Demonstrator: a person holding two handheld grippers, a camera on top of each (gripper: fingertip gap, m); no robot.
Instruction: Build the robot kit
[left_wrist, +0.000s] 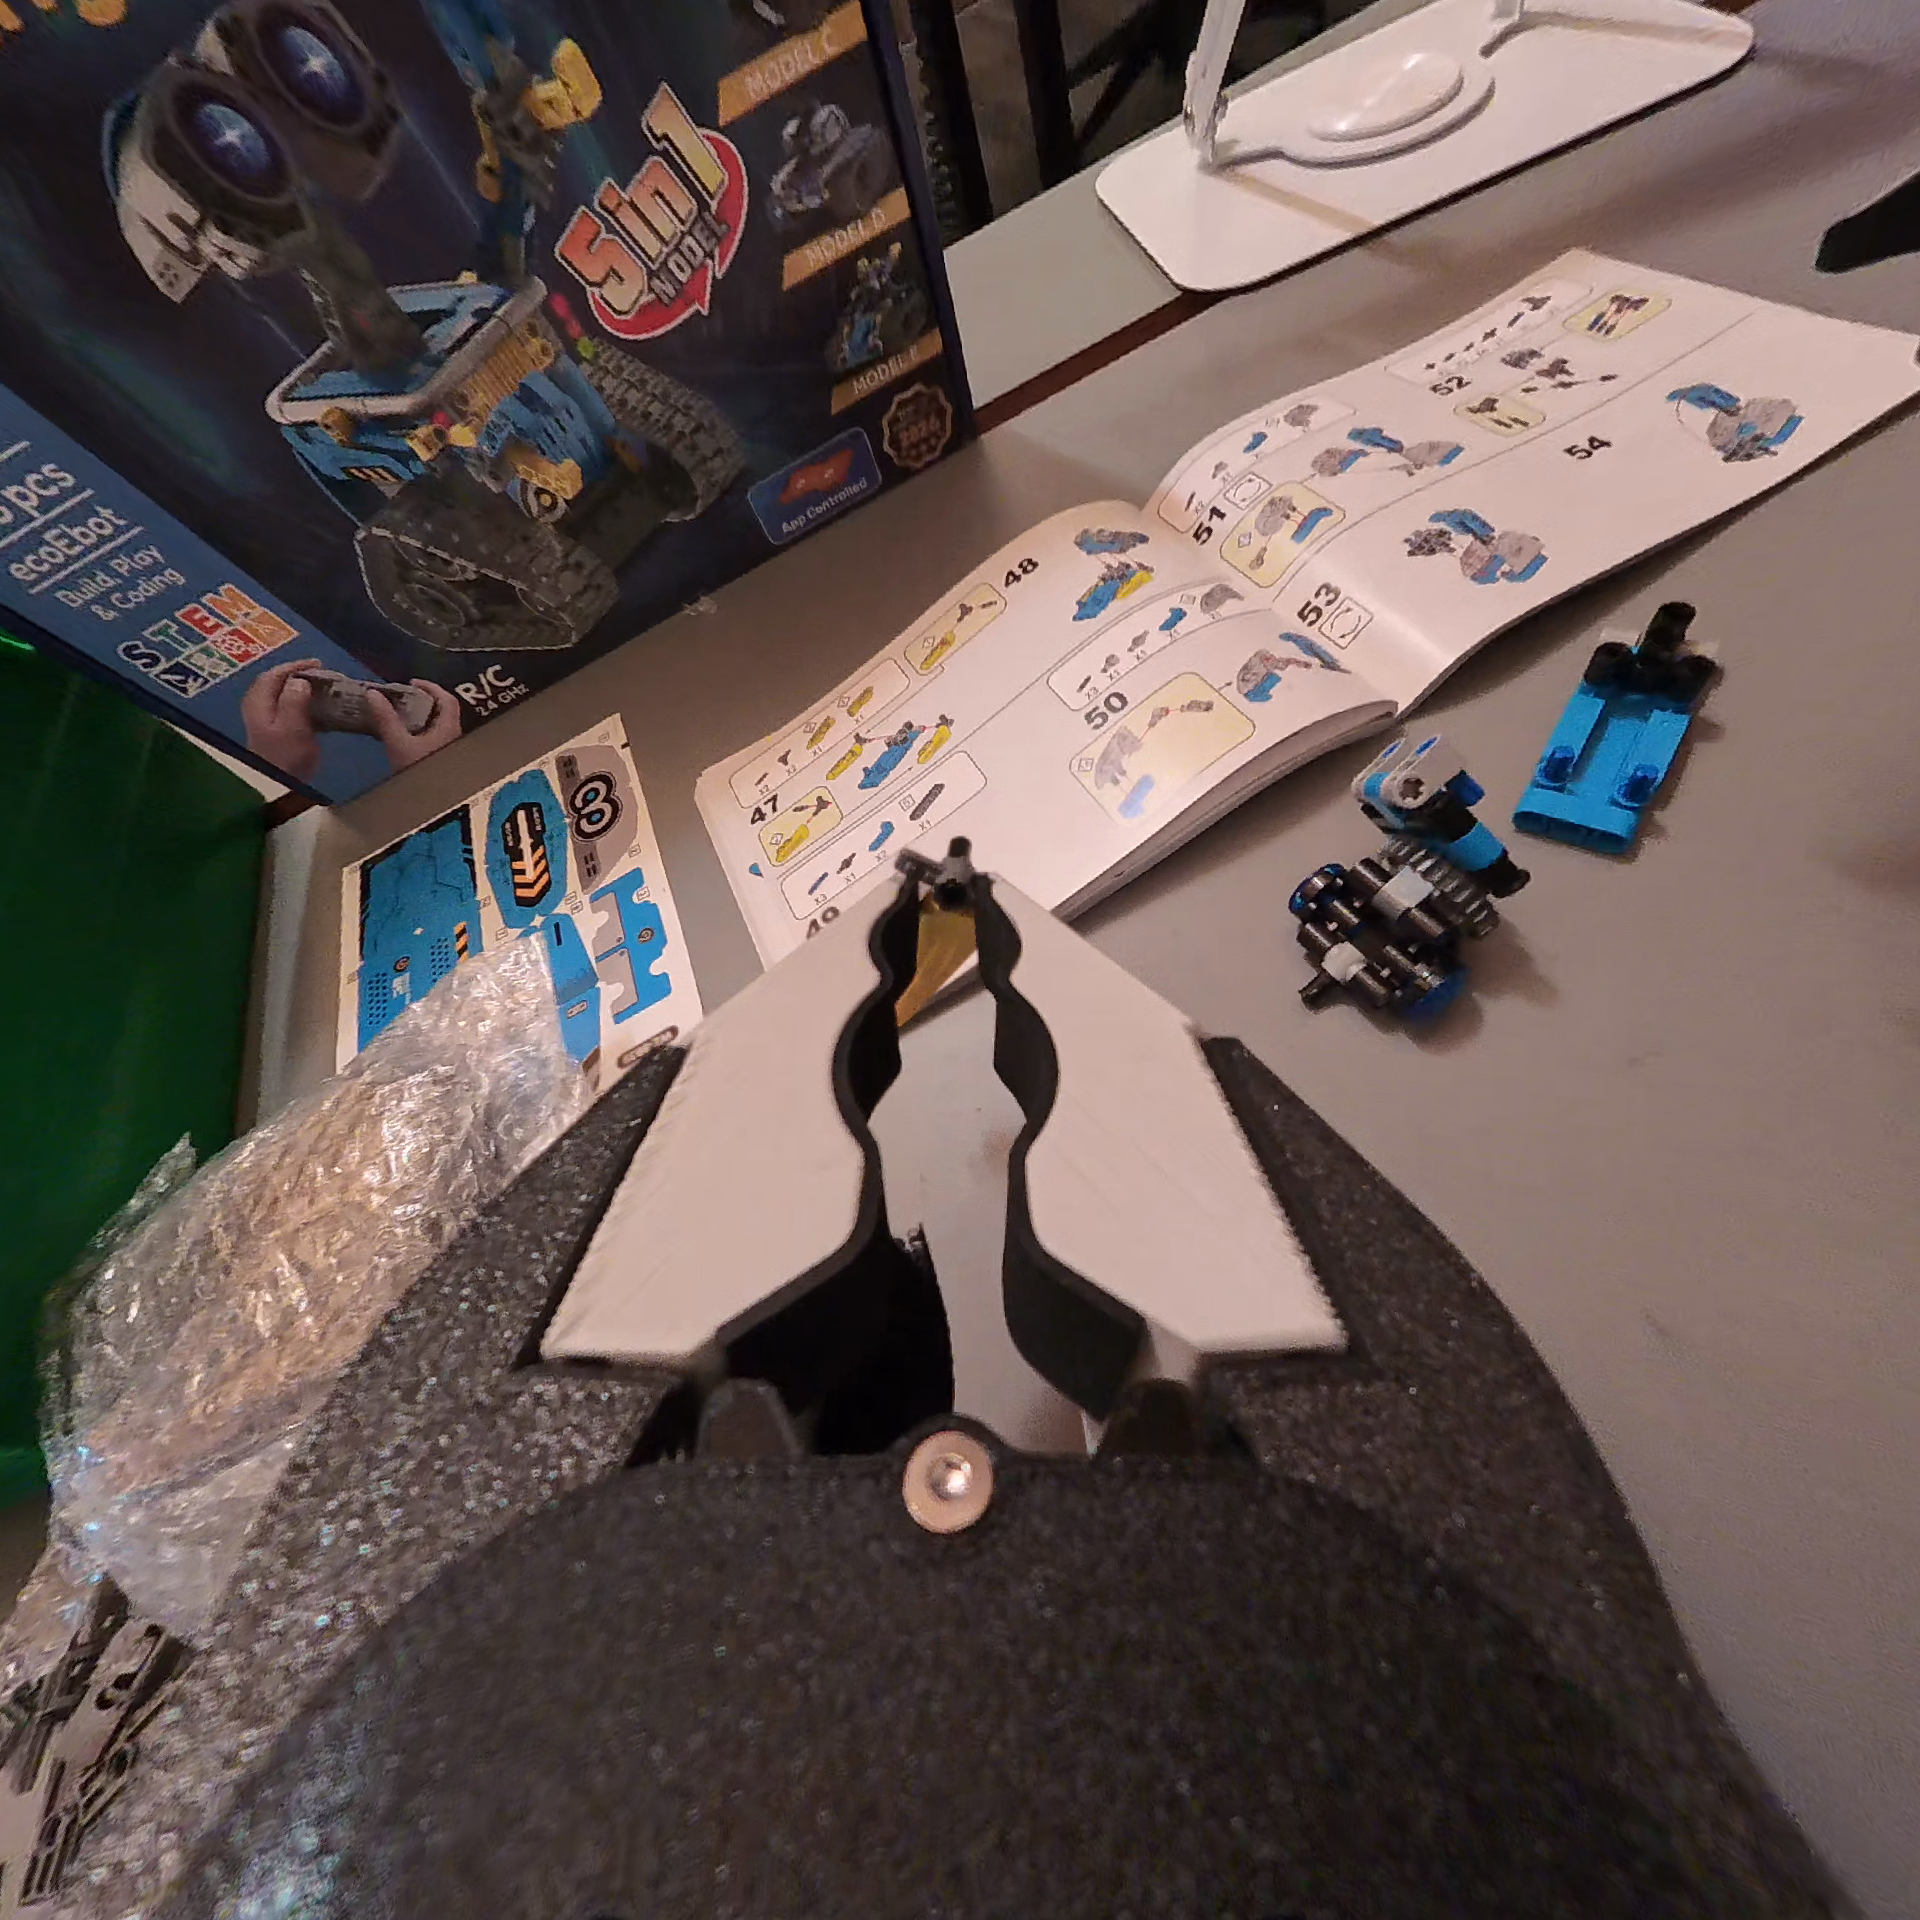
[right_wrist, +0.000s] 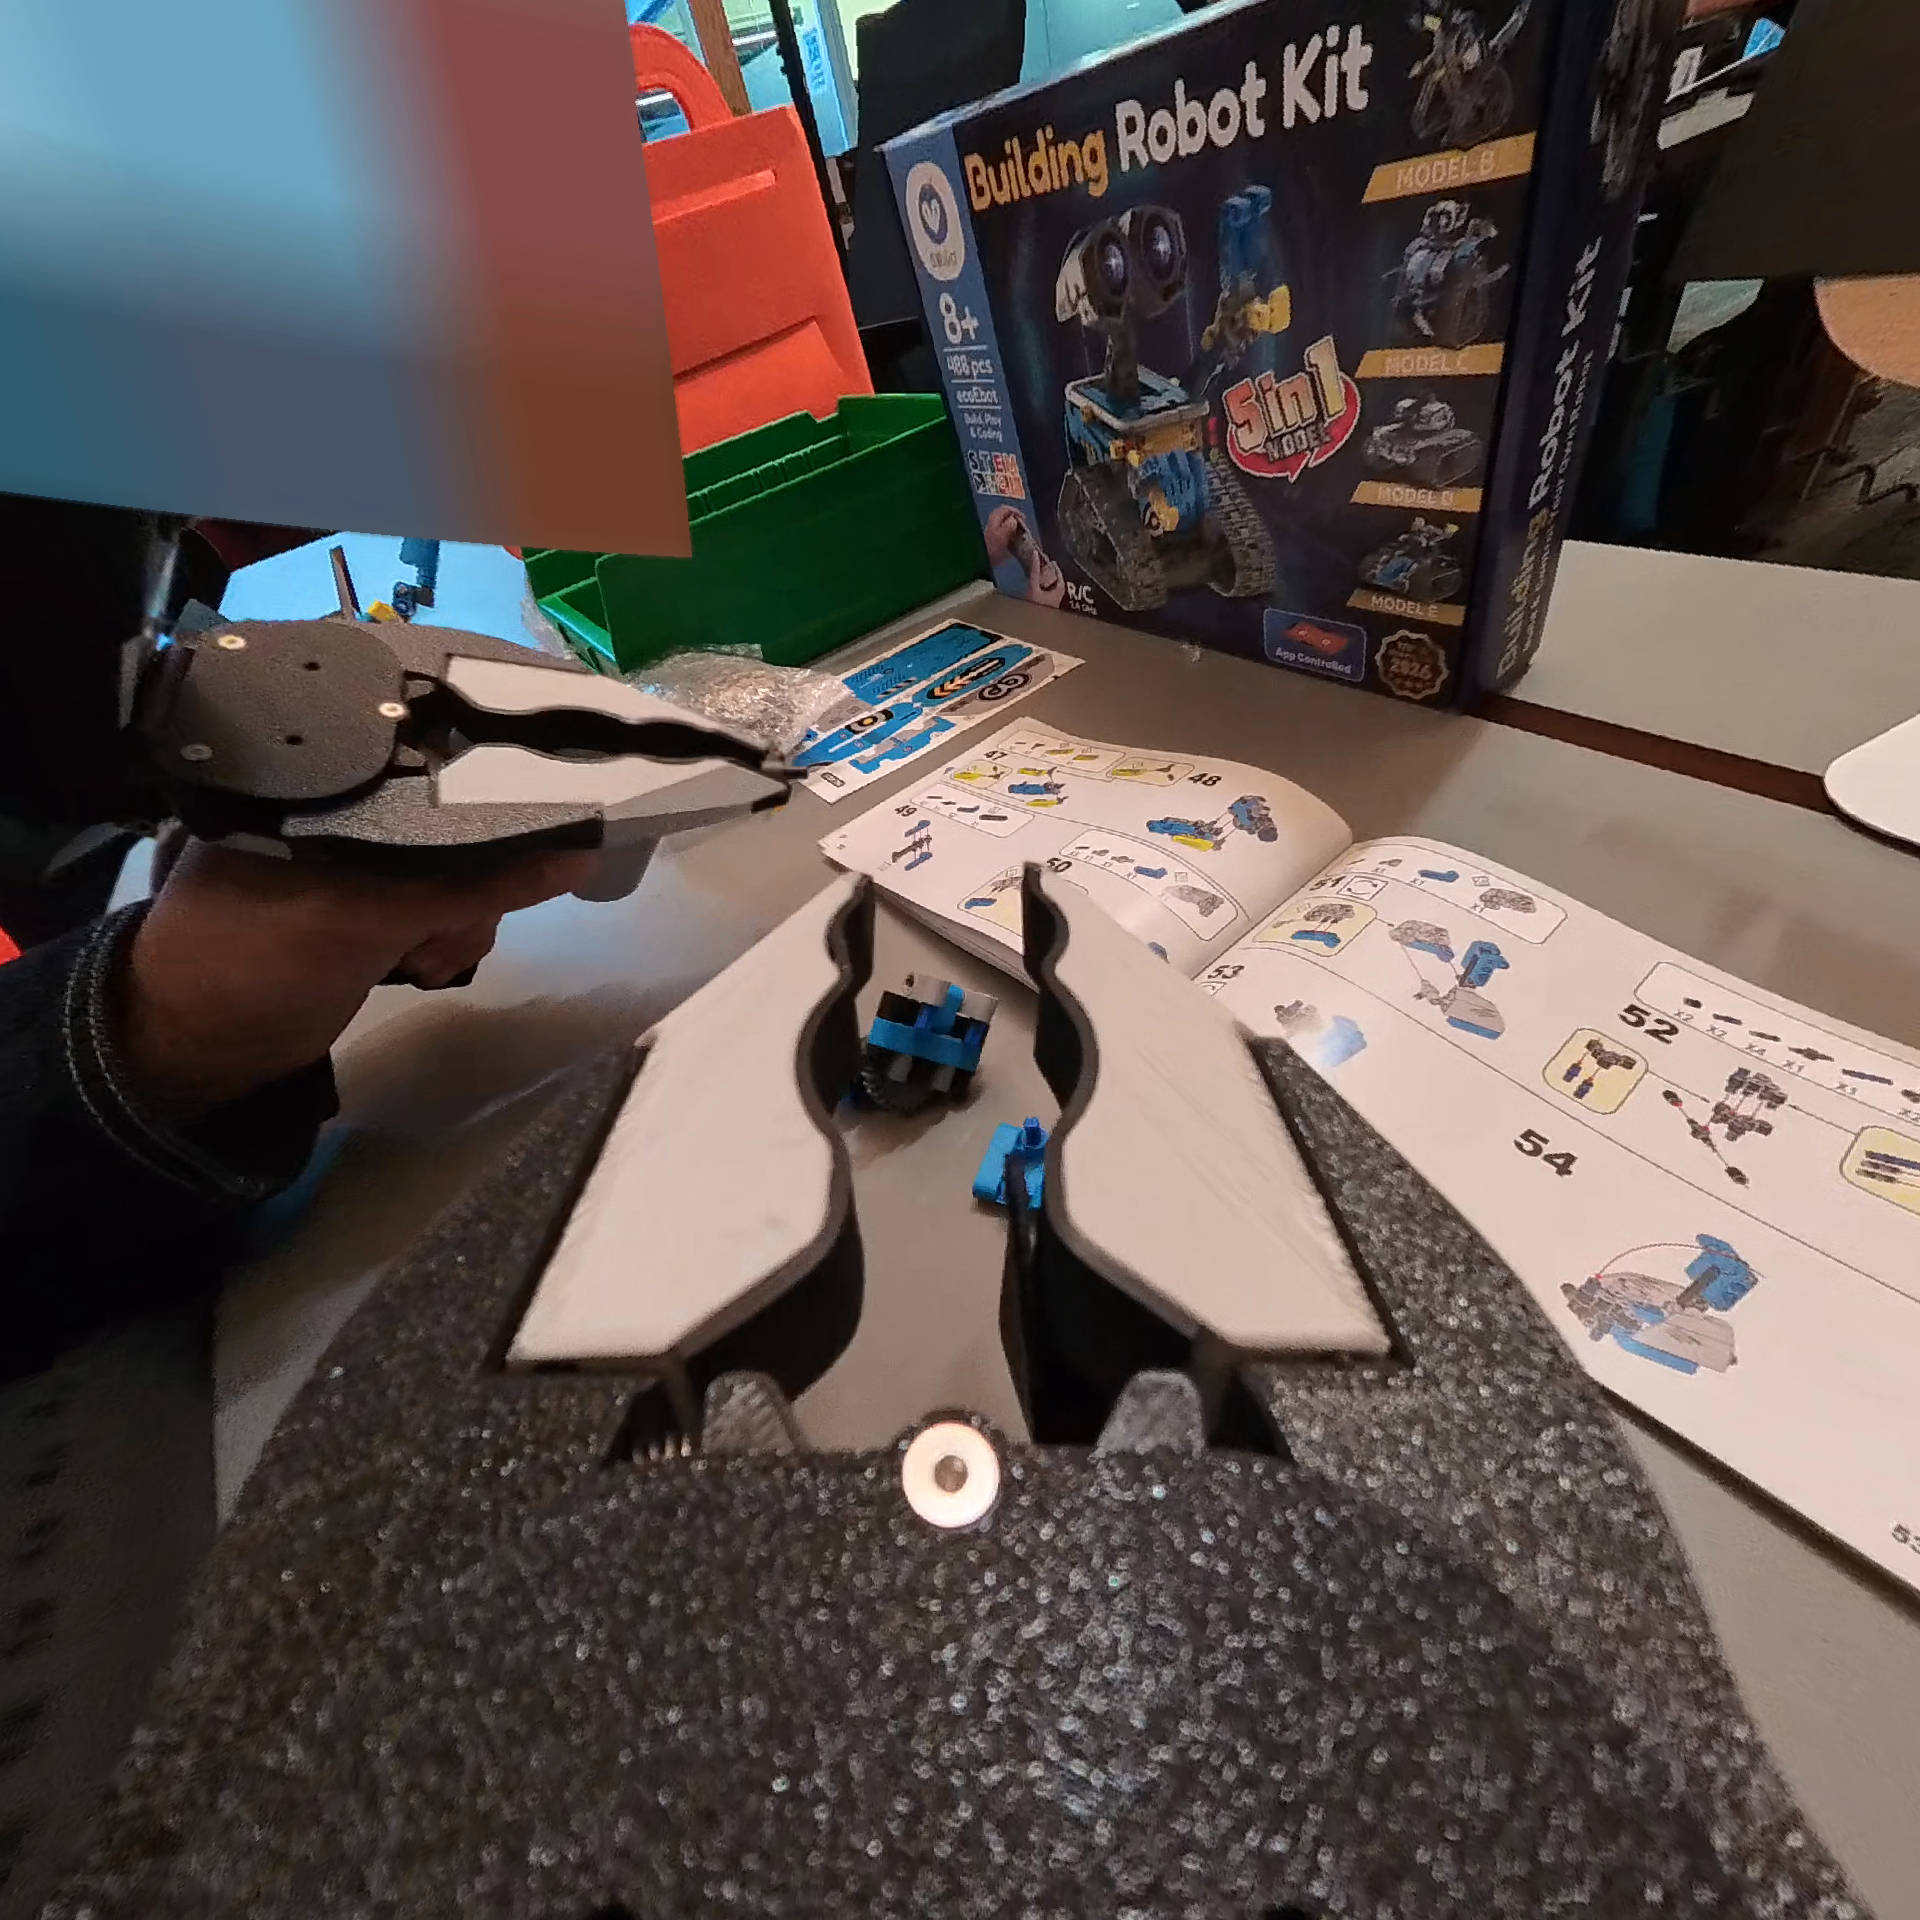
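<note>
My left gripper (left_wrist: 943, 891) is shut on a small black and grey pin piece (left_wrist: 948, 871), held above the near edge of an open instruction booklet (left_wrist: 1195, 644). It also shows at the left of the right wrist view (right_wrist: 779, 779), held by a hand. My right gripper (right_wrist: 945, 904) is open and empty above the grey table. Between its fingers I see a black, grey and blue brick assembly (right_wrist: 925, 1049) and a small blue piece (right_wrist: 1013, 1158) on the table. In the left wrist view the assembly (left_wrist: 1392, 894) and a flat blue plate piece (left_wrist: 1605, 748) lie right of the booklet.
A dark blue robot kit box (left_wrist: 416, 364) stands at the back (right_wrist: 1247, 364). A sticker sheet (left_wrist: 509, 894) and a bubble-wrap bag (left_wrist: 312, 1195) lie at the left. A green bin (right_wrist: 790, 540) and an orange object (right_wrist: 738, 260) stand behind. A white stand base (left_wrist: 1403, 166) sits far right. There is about 15 cm between the tips of the two grippers. From my right tips it is roughly 35 cm to the white stand base (left_wrist: 1403, 166); from my left, 40 cm.
</note>
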